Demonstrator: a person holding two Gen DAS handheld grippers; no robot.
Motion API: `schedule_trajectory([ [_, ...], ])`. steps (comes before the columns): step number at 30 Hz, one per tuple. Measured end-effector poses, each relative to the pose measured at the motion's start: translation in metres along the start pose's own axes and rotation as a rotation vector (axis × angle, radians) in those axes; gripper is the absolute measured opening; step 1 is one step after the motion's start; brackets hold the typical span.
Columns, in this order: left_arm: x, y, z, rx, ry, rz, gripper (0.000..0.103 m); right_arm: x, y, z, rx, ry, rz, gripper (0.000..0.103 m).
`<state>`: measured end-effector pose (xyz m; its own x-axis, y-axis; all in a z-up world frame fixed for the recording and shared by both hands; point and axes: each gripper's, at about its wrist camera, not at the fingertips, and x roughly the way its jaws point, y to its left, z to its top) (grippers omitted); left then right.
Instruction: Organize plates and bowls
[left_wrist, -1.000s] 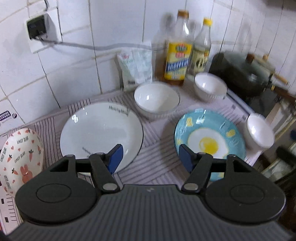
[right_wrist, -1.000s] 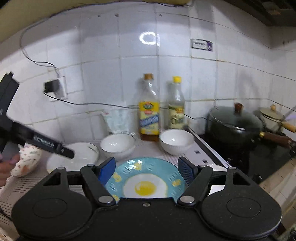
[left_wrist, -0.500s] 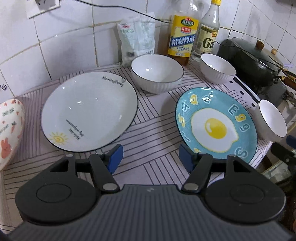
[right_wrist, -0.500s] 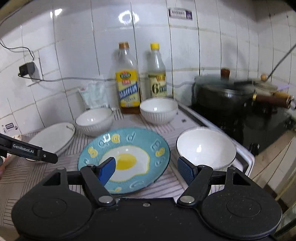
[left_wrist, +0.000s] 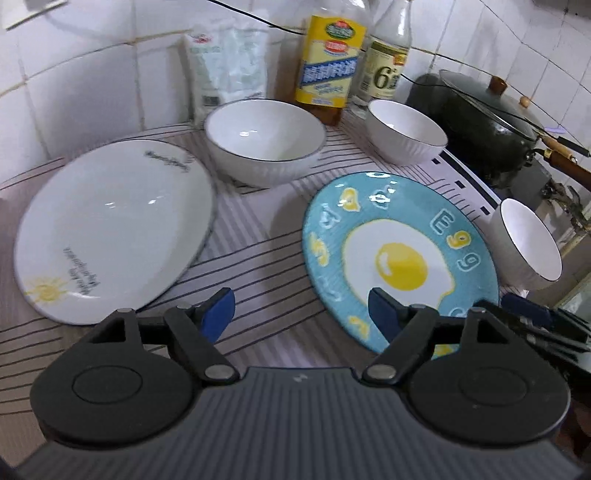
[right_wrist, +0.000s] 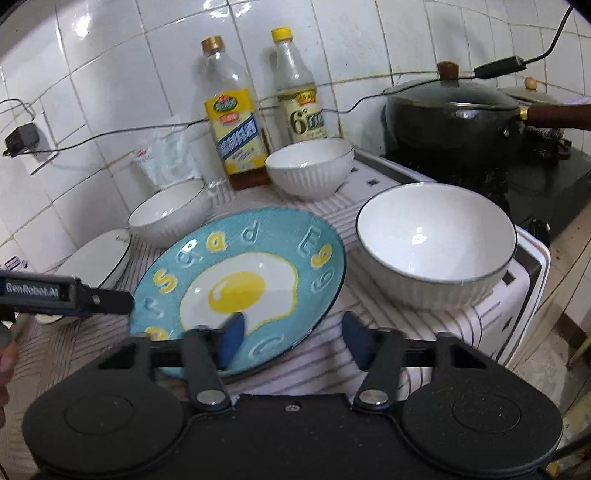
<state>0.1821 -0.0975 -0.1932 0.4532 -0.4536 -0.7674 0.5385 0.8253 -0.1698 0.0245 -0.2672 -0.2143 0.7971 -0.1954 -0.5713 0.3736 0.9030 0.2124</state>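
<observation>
Setting: white tiled kitchen wall behind a counter under a striped cloth (left_wrist: 258, 258).
Left wrist view: the left gripper (left_wrist: 301, 310) hangs above the cloth between the white plate (left_wrist: 110, 229) and the blue egg plate (left_wrist: 399, 258); its jaws have just been opening, stand wide, and nothing is between them.
Right wrist view: the right gripper (right_wrist: 291, 343) sits at the egg plate's near rim; its jaws have just been closing to a narrower gap, one finger over the plate, one beside it, pads not pressing.
Progress: judged barely begun; both plates lie apart, and the near bowl (right_wrist: 436, 243), back bowl (right_wrist: 308, 170) and left bowl (right_wrist: 166, 214) stand separate, unstacked.
Surroundings: oil bottle (right_wrist: 236, 122), vinegar bottle (right_wrist: 301, 99) and a lidded black pot (right_wrist: 450, 114) crowd the back.
Obstacle: the near bowl stands just beside the egg plate.
</observation>
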Motion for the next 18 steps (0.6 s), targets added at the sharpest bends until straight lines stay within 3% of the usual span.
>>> schedule_trajectory([
  [2, 0.011, -0.009, 0.001, 0.058, 0.027, -0.003, 0.079, 0.005, 0.001, 0.002, -0.016, -0.008, -0.073, 0.022],
  [7, 0.028, -0.01, 0.008, 0.04, 0.044, -0.007, 0.076, 0.014, -0.013, 0.007, 0.064, 0.03, -0.026, 0.021],
  [11, 0.034, -0.009, 0.014, -0.005, 0.082, 0.006, 0.077, 0.017, -0.013, 0.006, 0.052, 0.04, -0.011, 0.019],
  [14, 0.03, -0.014, 0.017, 0.04, 0.066, 0.035, 0.077, 0.017, -0.017, 0.007, 0.079, 0.047, 0.01, 0.018],
  [17, 0.035, -0.012, 0.021, 0.052, 0.077, 0.06, 0.074, 0.018, -0.02, 0.006, 0.105, 0.043, 0.022, 0.018],
  [18, 0.037, -0.01, 0.023, 0.035, 0.085, 0.064, 0.069, 0.017, -0.019, 0.006, 0.098, 0.041, 0.019, 0.018],
])
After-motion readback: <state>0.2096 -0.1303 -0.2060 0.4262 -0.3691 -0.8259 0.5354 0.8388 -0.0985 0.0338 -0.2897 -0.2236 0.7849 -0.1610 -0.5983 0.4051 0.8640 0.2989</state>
